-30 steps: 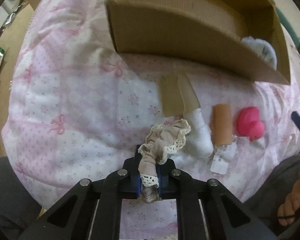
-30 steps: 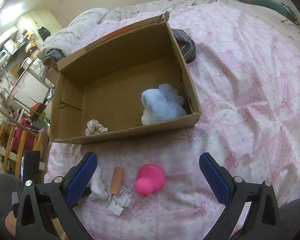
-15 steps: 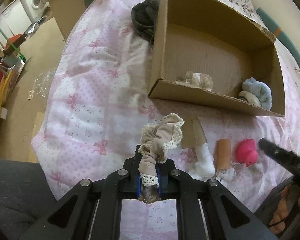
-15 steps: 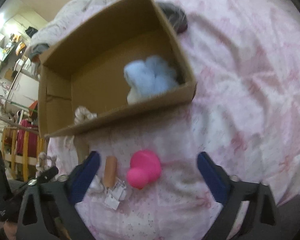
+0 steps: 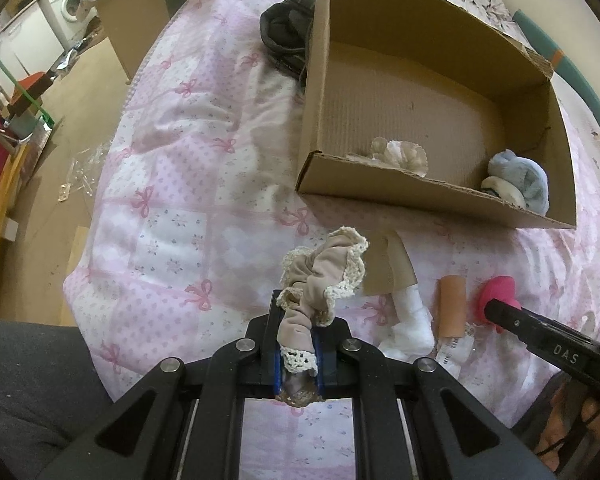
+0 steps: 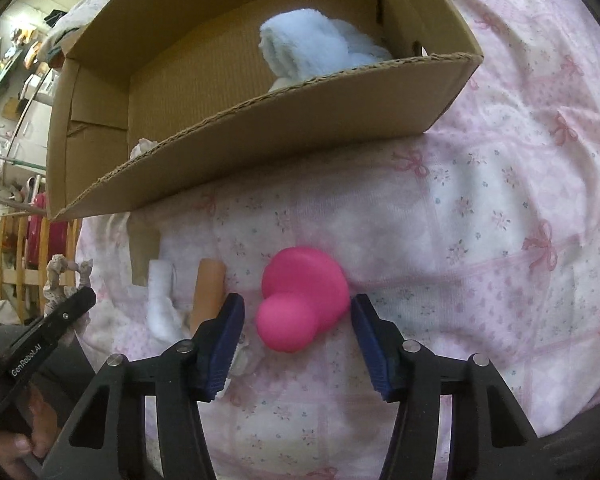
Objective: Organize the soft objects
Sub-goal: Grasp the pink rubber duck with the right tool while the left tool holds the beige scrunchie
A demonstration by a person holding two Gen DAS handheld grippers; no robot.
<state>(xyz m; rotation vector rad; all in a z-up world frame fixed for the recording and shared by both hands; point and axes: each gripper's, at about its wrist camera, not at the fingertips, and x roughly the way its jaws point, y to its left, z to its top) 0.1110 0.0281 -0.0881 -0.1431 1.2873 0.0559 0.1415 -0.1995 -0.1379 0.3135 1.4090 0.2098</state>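
The pink toy (image 6: 302,300) lies on the quilt (image 6: 480,208) between your closing right gripper (image 6: 298,344) pads, untouched; squeezed off-centre, it may squirt out. Your left gripper (image 5: 296,354) is clamped on the lace scrunchie (image 5: 320,284).

Both grippers are the same build: matte black plastic frames with triangular cutouts, silver round screw heads at the pivots, and ribbed blue pads on the fingers. The left gripper (image 5: 298,354) has "GenRobot.AI" printed in white down its side, and the right gripper (image 6: 298,340) shows "DAS" in pale letters plus a small green light. The person wears dark grey fabric.
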